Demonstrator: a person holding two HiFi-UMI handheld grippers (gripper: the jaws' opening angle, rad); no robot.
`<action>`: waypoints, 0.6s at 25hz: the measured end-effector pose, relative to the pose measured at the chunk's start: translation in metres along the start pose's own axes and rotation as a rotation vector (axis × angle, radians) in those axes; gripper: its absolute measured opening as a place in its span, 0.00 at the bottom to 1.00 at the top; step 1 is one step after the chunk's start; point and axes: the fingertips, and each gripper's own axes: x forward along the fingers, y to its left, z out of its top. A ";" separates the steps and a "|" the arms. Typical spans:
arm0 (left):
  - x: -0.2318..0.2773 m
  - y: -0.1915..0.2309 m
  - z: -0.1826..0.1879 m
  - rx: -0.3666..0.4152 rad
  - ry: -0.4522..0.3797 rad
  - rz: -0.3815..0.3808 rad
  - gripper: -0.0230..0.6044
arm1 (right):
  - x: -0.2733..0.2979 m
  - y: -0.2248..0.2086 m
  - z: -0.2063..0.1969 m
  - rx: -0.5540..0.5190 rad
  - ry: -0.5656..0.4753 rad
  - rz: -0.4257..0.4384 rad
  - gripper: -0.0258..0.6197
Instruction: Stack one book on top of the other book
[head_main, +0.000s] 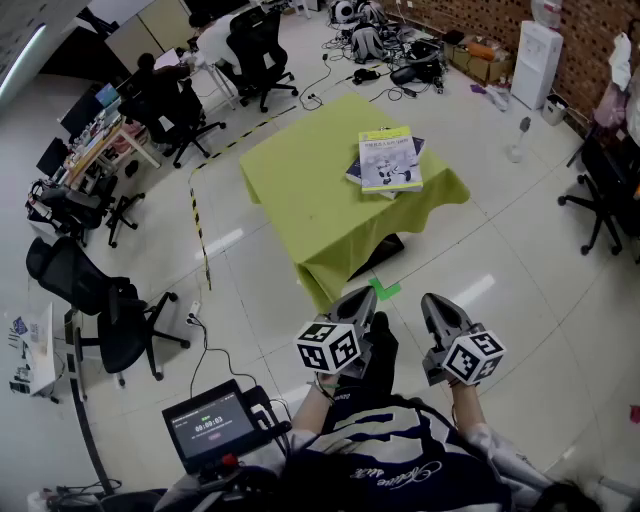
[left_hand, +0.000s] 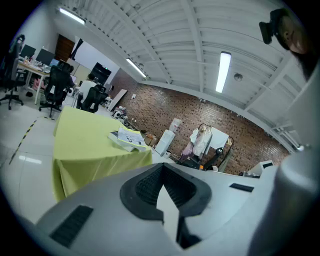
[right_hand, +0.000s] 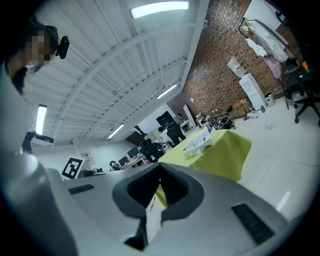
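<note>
A white-and-yellow book (head_main: 390, 160) lies on top of a dark blue book (head_main: 353, 172) near the far right corner of the table with the green cloth (head_main: 300, 190). Both grippers hang well short of the table, close to the person's body. My left gripper (head_main: 362, 300) is shut with nothing in it, and so is my right gripper (head_main: 432, 303). The left gripper view shows its jaws (left_hand: 162, 182) closed, with the stacked books (left_hand: 127, 139) far off on the table (left_hand: 85, 145). In the right gripper view the shut gripper (right_hand: 160, 187) points toward the books (right_hand: 199, 142).
Bare floor lies between me and the table, with a green mark (head_main: 385, 290) and black-yellow tape (head_main: 197, 215). Office chairs (head_main: 110, 310) stand at the left, a screen unit (head_main: 210, 425) by my left side, a white dispenser (head_main: 535, 60) and cables at the back.
</note>
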 end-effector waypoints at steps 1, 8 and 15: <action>0.011 0.013 0.009 -0.015 -0.005 0.003 0.04 | 0.013 -0.007 0.005 -0.001 -0.001 -0.004 0.03; 0.097 0.101 0.070 -0.061 0.036 0.015 0.04 | 0.116 -0.057 0.047 -0.015 0.004 -0.054 0.04; 0.178 0.178 0.108 -0.084 0.122 0.005 0.06 | 0.210 -0.104 0.090 -0.001 0.004 -0.102 0.15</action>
